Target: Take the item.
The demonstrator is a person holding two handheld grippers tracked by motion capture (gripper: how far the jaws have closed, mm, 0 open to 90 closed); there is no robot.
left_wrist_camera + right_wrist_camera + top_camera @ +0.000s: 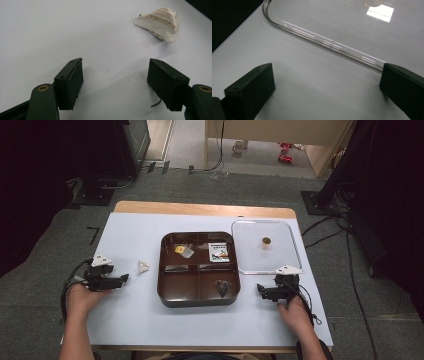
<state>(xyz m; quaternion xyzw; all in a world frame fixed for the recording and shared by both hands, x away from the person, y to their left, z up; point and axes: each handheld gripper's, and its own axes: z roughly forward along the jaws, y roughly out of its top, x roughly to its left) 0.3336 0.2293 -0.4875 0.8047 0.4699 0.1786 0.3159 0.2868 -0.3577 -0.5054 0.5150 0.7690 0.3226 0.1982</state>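
The white packet (160, 23) lies loose on the white sheet (125, 315), between my left gripper (115, 82) and the brown tray (165, 290), near both and touching neither. From above, the packet (143, 266) sits just ahead of the left gripper (120, 279), whose jaws stand wide apart and empty, aimed a little to one side of it, so I judge the packet to be next for the tray. The tray's far compartments hold a small yellow piece (179, 249) and a printed card (219, 253); a dark piece (222, 287) lies in a near one. The clear lid (324, 41) rests flat beside the tray, off so the compartments stay reachable. My right gripper (327, 92) waits at the lid's near edge, jaws spread and empty.
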